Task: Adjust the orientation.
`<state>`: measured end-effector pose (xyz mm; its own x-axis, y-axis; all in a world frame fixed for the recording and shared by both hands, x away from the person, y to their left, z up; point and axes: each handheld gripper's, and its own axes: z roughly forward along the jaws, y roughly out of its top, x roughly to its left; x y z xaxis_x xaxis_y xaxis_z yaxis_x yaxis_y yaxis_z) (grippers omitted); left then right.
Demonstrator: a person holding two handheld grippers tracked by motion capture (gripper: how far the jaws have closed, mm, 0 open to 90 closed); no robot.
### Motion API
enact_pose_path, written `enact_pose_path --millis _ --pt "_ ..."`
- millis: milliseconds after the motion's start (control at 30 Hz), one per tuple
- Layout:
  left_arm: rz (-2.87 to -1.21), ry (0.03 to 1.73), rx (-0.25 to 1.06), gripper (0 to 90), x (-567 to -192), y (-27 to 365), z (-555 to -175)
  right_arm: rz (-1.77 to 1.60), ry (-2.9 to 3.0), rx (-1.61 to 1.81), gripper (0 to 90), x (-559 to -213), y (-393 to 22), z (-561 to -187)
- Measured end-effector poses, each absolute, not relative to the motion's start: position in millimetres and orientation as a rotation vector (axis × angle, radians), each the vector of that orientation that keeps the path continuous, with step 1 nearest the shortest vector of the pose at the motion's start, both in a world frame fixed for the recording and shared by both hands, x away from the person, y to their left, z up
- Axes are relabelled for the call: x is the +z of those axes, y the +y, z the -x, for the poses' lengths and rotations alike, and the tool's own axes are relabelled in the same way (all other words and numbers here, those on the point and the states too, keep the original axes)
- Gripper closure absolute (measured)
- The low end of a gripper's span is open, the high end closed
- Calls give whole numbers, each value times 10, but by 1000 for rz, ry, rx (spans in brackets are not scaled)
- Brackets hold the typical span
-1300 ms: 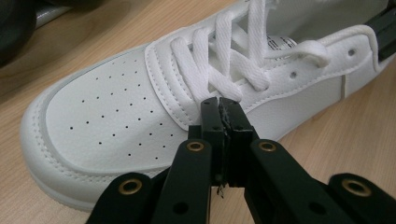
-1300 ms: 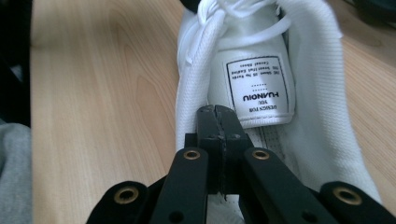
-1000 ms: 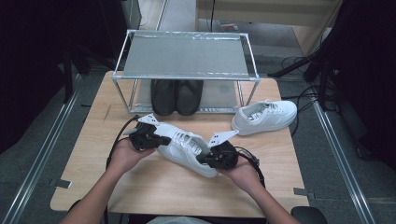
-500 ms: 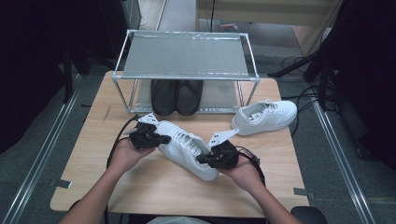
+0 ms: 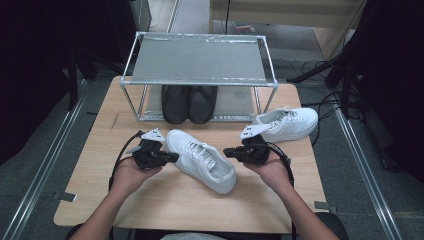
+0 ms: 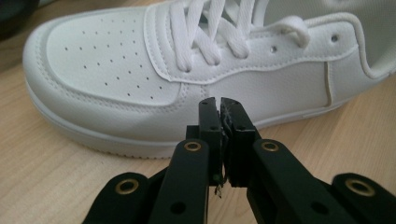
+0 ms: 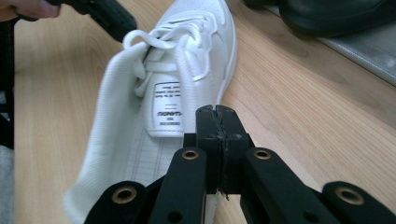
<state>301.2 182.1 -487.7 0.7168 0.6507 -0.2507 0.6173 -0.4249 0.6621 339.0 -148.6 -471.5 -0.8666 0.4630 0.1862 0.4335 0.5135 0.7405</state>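
Wooden table (image 5: pixel 165 200) carries a white sneaker (image 5: pixel 202 159), heel cropped beside the empty closed left gripper (image 6: pixel 219 103) and right gripper (image 7: pixel 215 110)

The high view looks forward and down from above the near edge of the table (image 5: pixel 150 210), taking in the whole top and the rack (image 5: pixel 200 60) at its far side. The left gripper view sits low and very close, facing the side of the white shoe (image 6: pixel 154 79). The right gripper view, also low and close, looks along that same shoe (image 7: pixel 187 70) from its heel end. All three share it.
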Motion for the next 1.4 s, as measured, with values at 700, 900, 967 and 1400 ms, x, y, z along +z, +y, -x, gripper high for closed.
enact_pose_path --millis 700,900,967,1400 --pt "-2187 959 5 894 -5038 1751 -3080 -777 2804 1270 900 -4825 -1362 -3421" --pt "-2181 961 -14 890 -5044 1774 -3132 -769 2821 1272 900 -4871 -1316 -3355" --pt "-2178 957 -16 889 -5047 1773 -3143 -770 2829 1277 900 -4897 -1294 -3332" --pt "-2166 975 9 872 -5051 1769 -3227 -719 2856 1236 900 -4994 -1060 -3119"
